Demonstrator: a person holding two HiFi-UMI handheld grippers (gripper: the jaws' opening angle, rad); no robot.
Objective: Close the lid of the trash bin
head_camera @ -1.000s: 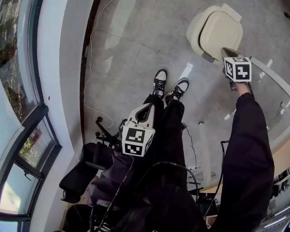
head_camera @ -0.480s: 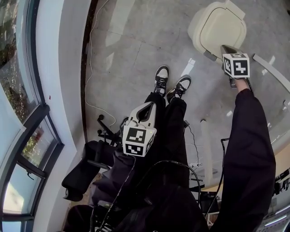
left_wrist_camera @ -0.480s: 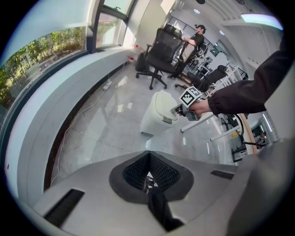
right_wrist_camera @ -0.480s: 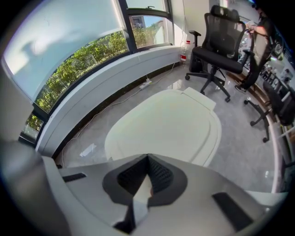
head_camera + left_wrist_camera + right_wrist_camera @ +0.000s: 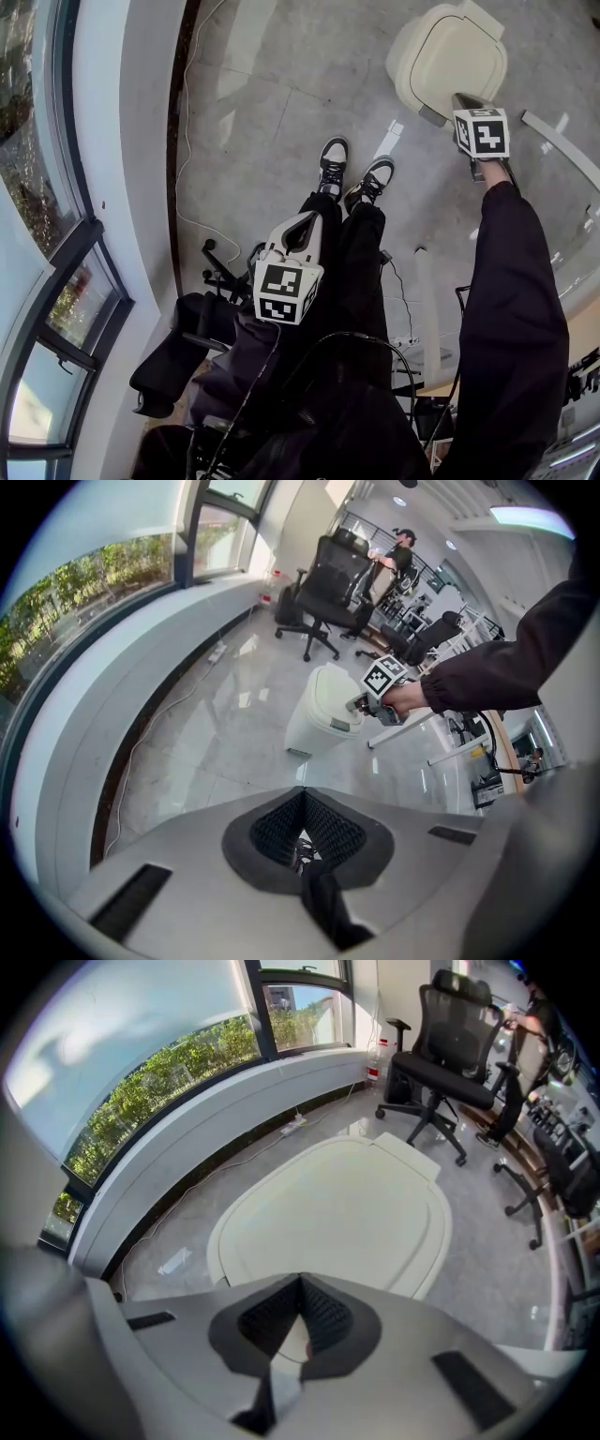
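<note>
The cream trash bin point(image 5: 441, 56) stands on the grey floor point(image 5: 272, 103) at the far right, beyond the person's shoes point(image 5: 352, 173). Its lid point(image 5: 337, 1204) lies flat on the bin. The right gripper point(image 5: 461, 99) hangs over the lid's near edge, jaws pressed together with nothing between them; whether it touches the lid cannot be told. The left gripper point(image 5: 305, 220) sits nearer, over the person's legs, well apart from the bin, its jaws likewise closed and empty.
</note>
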